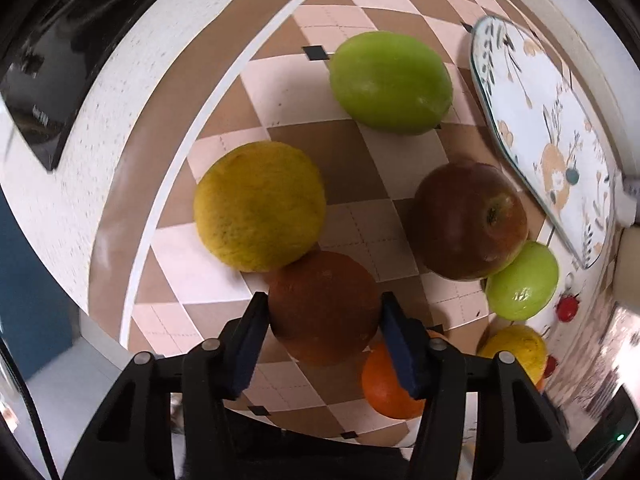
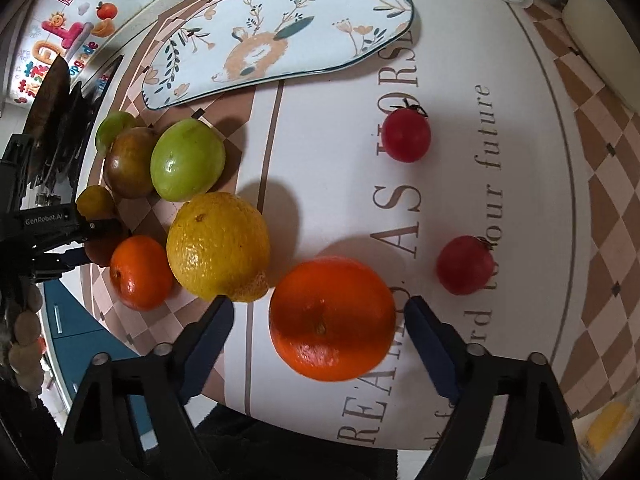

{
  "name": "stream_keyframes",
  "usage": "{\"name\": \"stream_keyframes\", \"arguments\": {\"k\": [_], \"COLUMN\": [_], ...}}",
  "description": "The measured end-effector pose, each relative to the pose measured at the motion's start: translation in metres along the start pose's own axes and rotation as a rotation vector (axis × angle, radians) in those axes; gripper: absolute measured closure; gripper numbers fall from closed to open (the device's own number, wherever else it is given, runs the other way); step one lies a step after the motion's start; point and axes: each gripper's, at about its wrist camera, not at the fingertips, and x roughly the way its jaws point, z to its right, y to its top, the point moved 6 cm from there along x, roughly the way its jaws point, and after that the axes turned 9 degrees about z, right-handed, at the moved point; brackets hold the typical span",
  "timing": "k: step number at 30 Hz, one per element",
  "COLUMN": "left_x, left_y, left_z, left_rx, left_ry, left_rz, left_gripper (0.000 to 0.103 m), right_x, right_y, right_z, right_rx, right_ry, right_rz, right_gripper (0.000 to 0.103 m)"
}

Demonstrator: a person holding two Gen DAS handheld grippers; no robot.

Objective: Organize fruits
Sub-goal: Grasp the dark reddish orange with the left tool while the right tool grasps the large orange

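Left wrist view: the left gripper [image 1: 324,312] is pointed down, and its blue pads are pressed against both flanks of a dark brownish fruit [image 1: 323,306], which is gripped at its widest part so that it does not slip. A yellow citrus [image 1: 260,206] is touched by that fruit; a red apple [image 1: 470,218] and a green fruit [image 1: 390,82] are seen further out on the checkered tablecloth [image 1: 224,264]. Right wrist view: the right gripper [image 2: 320,318] is held wide around a large orange [image 2: 332,318], with a gap visible at each pad, so nothing is clamped yet. Toward the far edge of the table lies an empty patterned oval plate [image 2: 280,36], judged to be the destination for the fruit.
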Motion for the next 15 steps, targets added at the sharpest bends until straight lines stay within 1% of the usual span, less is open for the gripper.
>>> {"name": "stream_keyframes", "arguments": {"k": [2,6,8,11,12,13,15], "left_x": [0.003,0.005,0.005,0.004,0.003,0.003,0.000], "left_y": [0.003,0.006,0.006,0.002,0.002,0.001,0.001], "left_z": [0.004,0.005,0.007,0.004,0.004,0.006,0.010], "left_rx": [0.023,0.010,0.020,0.033,0.035,0.040,0.056], "left_ry": [0.009,0.010,0.013,0.015,0.016,0.018,0.022], "left_rz": [-0.003,0.006,0.013,0.021,0.023,0.027,0.042], "left_gripper": [0.050,0.051,0.051,0.051,0.051,0.051,0.051], "right_x": [0.001,0.000,0.000,0.001,0.001,0.000,0.000], "right_y": [0.001,0.002,0.002,-0.002,-0.003,-0.004,-0.004], "right_z": [-0.002,-0.003,-0.003,-0.001,0.000,0.003,0.007], "right_rx": [-0.001,-0.003,0.003,0.002,0.001,0.003,0.023], "right_ry": [0.009,0.006,0.005,-0.001,-0.007,-0.021,-0.015], "right_rz": [-0.003,-0.003,-0.013,-0.022,-0.026,-0.024,-0.020], "right_gripper": [0.018,0.018,0.019,0.023,0.028,0.036,0.036]}}
